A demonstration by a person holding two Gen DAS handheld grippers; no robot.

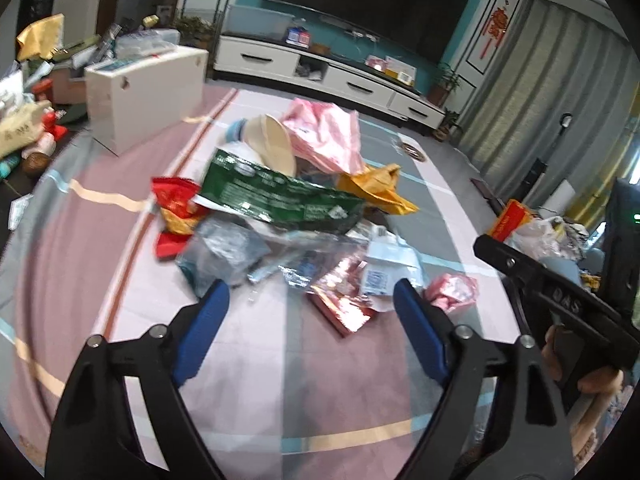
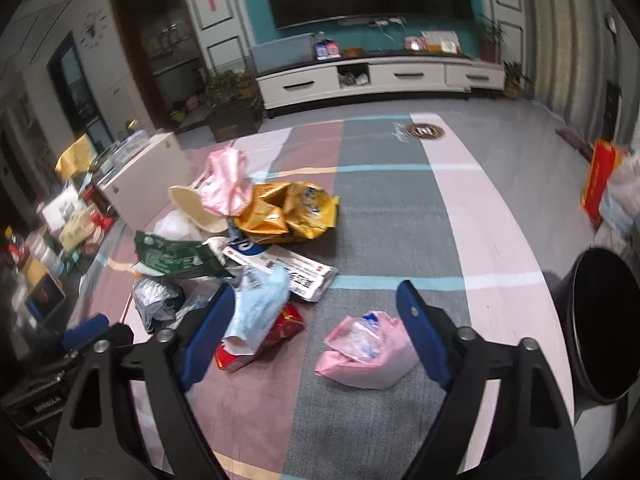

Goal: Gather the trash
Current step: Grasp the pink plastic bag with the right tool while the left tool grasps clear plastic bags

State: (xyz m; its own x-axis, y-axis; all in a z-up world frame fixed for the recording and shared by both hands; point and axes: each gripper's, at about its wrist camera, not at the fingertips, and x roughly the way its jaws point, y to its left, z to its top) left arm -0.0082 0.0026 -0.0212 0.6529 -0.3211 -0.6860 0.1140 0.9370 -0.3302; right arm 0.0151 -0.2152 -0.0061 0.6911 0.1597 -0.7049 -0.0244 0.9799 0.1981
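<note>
Trash pile [image 2: 240,248] on rug [image 2: 384,208], left of bin [image 2: 600,320]. Only the right view shows the bin and yellow bag [image 2: 288,212]; only the left view shows red wrapper [image 1: 176,208]. Two pink bags: one on the pile [image 2: 224,184], one [image 2: 368,356] apart, nearer bin. Left gripper [image 1: 312,300] and right gripper [image 2: 316,304] both wide open, holding nothing.

A heap of trash [image 2: 248,240] lies on the rug [image 2: 384,216] at ten o'clock in the right wrist view. A crumpled bag [image 2: 366,354] sits apart at six o'clock, a bin [image 2: 600,320] stands at three o'clock, a cabinet [image 2: 380,76] at twelve.
</note>
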